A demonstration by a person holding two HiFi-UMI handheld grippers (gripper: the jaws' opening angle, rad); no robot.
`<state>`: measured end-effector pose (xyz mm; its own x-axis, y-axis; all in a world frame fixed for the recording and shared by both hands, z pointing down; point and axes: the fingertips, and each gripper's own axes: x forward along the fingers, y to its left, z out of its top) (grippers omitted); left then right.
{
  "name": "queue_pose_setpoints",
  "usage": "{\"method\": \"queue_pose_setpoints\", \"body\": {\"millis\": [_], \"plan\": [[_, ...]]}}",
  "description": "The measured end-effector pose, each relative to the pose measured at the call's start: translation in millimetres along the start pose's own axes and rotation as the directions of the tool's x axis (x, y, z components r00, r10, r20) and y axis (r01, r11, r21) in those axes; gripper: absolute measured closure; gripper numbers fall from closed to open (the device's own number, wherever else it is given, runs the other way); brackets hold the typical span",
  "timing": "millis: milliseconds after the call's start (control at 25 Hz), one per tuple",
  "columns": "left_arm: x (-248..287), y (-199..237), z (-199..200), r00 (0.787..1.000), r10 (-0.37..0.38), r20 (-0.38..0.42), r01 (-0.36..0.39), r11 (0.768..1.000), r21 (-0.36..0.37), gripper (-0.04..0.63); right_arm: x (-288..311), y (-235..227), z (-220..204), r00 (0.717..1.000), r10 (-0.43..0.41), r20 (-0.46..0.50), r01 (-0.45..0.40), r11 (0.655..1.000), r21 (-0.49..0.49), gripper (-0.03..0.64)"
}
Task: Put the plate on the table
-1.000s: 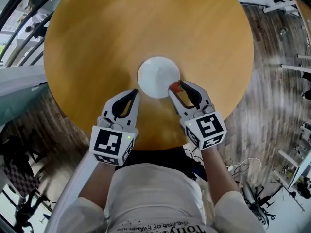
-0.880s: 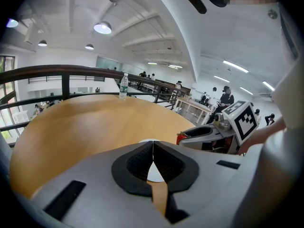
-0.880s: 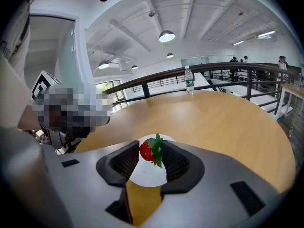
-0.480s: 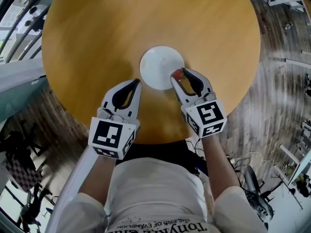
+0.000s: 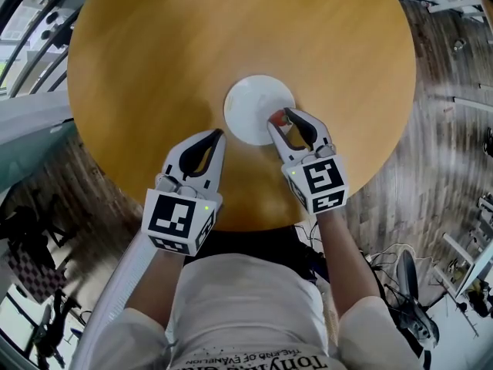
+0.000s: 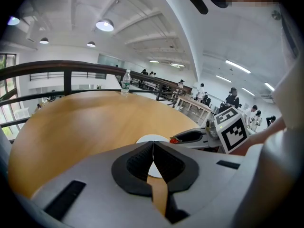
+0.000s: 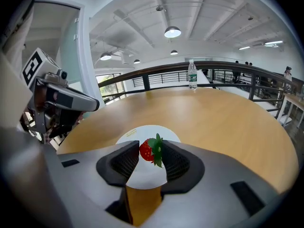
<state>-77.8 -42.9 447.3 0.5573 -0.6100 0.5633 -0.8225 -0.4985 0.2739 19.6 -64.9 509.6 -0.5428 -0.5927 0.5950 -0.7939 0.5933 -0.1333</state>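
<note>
Head view: round wooden bench (image 5: 154,52), white plate (image 5: 259,109) lying flat near its middle, empty on top. Right tool (image 5: 281,119) sits at the plate's near-right edge, jaws fairly wide and clamped on a small red strawberry (image 5: 276,119). Right gripper view confirms it: strawberry (image 7: 151,152) pinched between both pads, green leaves toward the right pad, plate (image 7: 145,172) directly below and behind it. Can't tell if the berry touches the plate.

Left tool (image 5: 219,135) is just beside the plate's near-left edge, over bare bench, not touching the plate. Left gripper view: left tool (image 6: 153,148) has its jaws pressed together with nothing between them; plate (image 6: 151,138) just past the tips, right tool (image 6: 190,137) to its right.

Water bottle (image 7: 192,75) stands upright at the far bench edge by a dark railing (image 7: 228,65). Wood-plank floor (image 5: 439,153) around the bench.
</note>
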Motion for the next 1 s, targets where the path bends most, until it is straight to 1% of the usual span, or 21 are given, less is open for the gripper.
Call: {"method": "queue_pose_setpoints", "body": {"millis": [120, 320, 560, 1000], "plan": [[-2.0, 2.1, -2.6, 1.0, 0.004, -0.005, -0.004, 1.0, -0.002, 0.571, 6.2, 2.9, -3.1, 1.0, 0.003, -0.015, -0.003, 1.0, -0.019, 0.454], [-1.4, 3.4, -7.7, 1.0, 0.007, -0.015, -0.007, 1.0, -0.004, 0.571, 16.5, 8.5, -8.7, 0.998, -0.004, -0.059, -0.002, 0.995, -0.102, 0.454], [1.0, 8.0, -11.2, 1.0, 0.012, -0.02, -0.012, 1.0, -0.006, 0.571, 24.7, 7.2, -21.0, 0.989, -0.05, -0.136, 0.024, 0.982, -0.185, 0.454], [2.7, 10.5, -16.4, 1.0, 0.012, -0.025, -0.012, 1.0, -0.016, 0.571, 32.5, 7.6, -28.3, 0.982, -0.056, -0.179, 0.019, 0.979, -0.202, 0.453]]}}
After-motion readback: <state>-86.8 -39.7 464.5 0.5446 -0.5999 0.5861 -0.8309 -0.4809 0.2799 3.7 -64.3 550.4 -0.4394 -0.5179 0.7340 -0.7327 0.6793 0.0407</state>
